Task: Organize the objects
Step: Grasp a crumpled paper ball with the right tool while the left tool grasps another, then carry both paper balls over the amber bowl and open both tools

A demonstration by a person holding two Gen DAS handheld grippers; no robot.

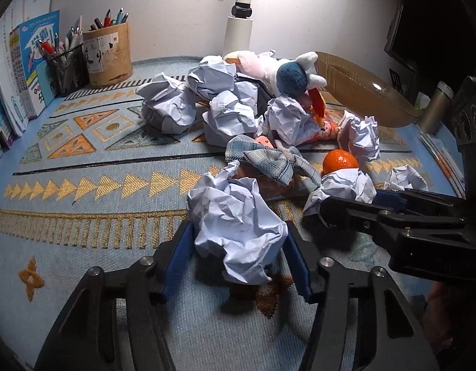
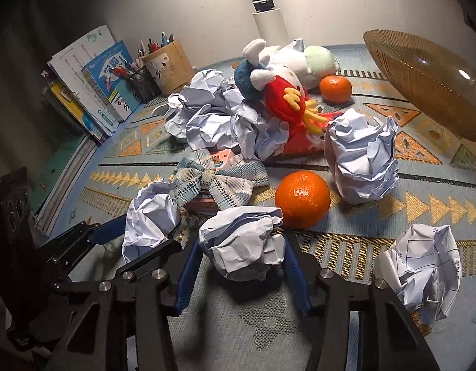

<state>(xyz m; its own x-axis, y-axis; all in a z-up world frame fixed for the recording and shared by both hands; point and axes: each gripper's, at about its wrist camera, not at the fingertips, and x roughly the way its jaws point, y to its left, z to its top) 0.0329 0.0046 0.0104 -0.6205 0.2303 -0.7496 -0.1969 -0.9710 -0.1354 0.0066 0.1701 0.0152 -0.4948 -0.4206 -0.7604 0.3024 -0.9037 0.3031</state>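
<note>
My left gripper (image 1: 238,247) is shut on a crumpled white paper ball (image 1: 234,225), its blue pads pressing both sides just above the patterned mat. My right gripper (image 2: 238,256) is shut on another crumpled paper ball (image 2: 244,244); it also shows in the left wrist view (image 1: 346,213). An orange (image 2: 302,199) lies just beyond the right gripper. A second orange (image 2: 335,89) sits by the plush toy (image 2: 281,83). A plaid bow (image 2: 216,179) lies on a pink box. Several more paper balls are heaped around the plush toy (image 1: 268,71).
An amber ribbed glass bowl (image 2: 423,83) stands at the right. A bamboo pen holder (image 1: 108,52), a mesh pen cup (image 1: 68,68) and upright books (image 1: 24,71) line the back left. A white lamp post (image 1: 241,15) rises behind. A loose paper ball (image 2: 423,266) lies at right.
</note>
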